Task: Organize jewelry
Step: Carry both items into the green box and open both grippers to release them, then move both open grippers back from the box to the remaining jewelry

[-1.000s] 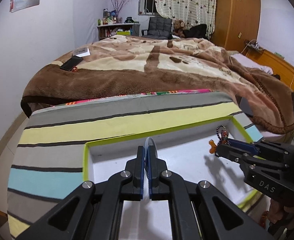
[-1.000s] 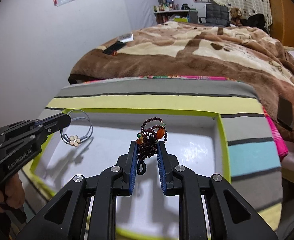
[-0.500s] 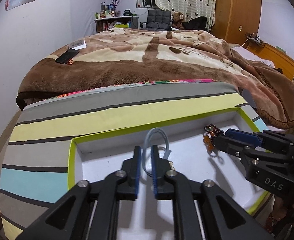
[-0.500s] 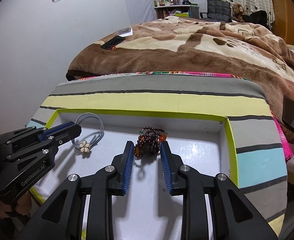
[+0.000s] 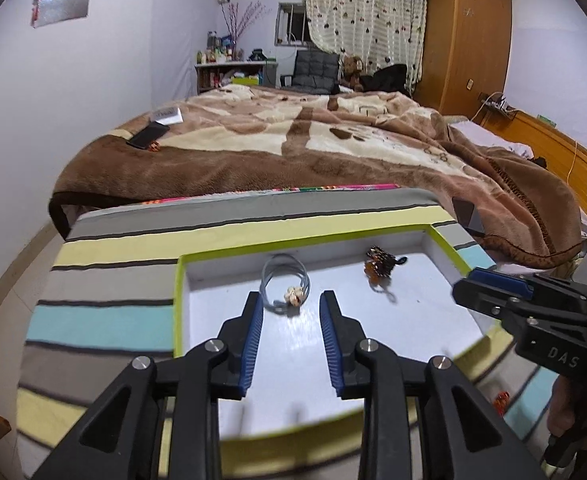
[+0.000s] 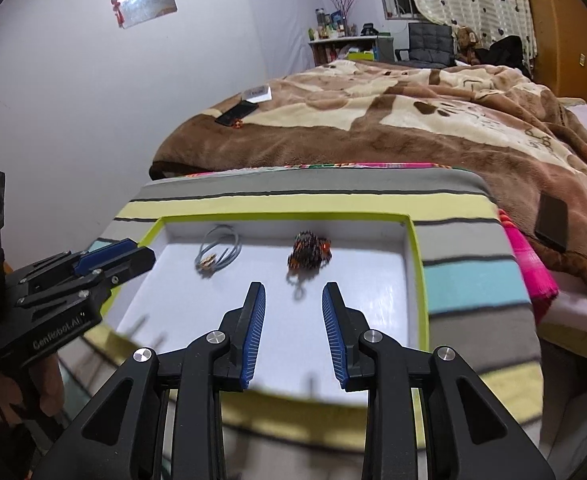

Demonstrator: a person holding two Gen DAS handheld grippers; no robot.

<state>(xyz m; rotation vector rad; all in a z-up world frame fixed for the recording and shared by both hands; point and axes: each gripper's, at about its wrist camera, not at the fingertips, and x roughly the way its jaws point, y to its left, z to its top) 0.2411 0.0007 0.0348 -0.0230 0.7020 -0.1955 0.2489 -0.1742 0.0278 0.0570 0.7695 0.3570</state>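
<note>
Inside the white tray with the lime-green rim point(image 5: 179, 280), a grey cord bracelet with a small flower charm point(image 5: 285, 286) lies near the far wall, and a dark beaded bracelet with orange beads point(image 6: 308, 256) lies apart to its right. Both pieces rest free on the tray floor. Left hand-held gripper point(image 5: 290, 300) and right hand-held gripper point(image 6: 293, 290) each stand spread and empty above the tray, which sits on a striped cloth point(image 6: 473, 280) beside the bed point(image 5: 313, 148).

A home bedroom: a bed point(image 5: 333, 152) under a brown blanket, curtained window point(image 5: 357, 12), wooden wardrobe point(image 5: 465, 36).
</note>
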